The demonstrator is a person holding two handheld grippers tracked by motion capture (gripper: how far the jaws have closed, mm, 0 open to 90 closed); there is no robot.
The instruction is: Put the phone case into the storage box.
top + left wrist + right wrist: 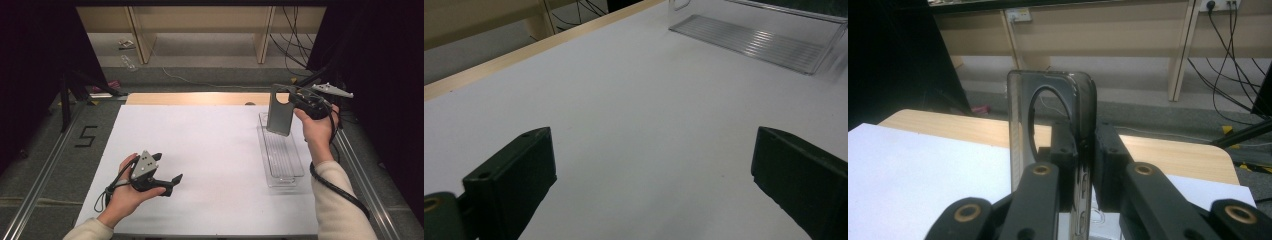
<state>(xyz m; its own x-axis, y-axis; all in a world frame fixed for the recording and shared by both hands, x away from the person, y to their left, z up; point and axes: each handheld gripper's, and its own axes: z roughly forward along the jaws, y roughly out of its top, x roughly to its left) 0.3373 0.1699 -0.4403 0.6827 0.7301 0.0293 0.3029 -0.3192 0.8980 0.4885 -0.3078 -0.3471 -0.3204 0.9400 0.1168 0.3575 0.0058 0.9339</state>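
Two hand-held grippers are in play. The right hand-held gripper (299, 102) pinches a smoky translucent phone case (280, 116) by one edge, holding it upright above the far end of the clear tray (295, 176). The left hand-held gripper (167, 182) rests spread and empty, well to the left of the tray. Presumably the case goes into the tray: lower it squarely between the walls, then release.

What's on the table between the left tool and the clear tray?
Nothing: the high view shows bare white table top between the left tool and the clear tray.
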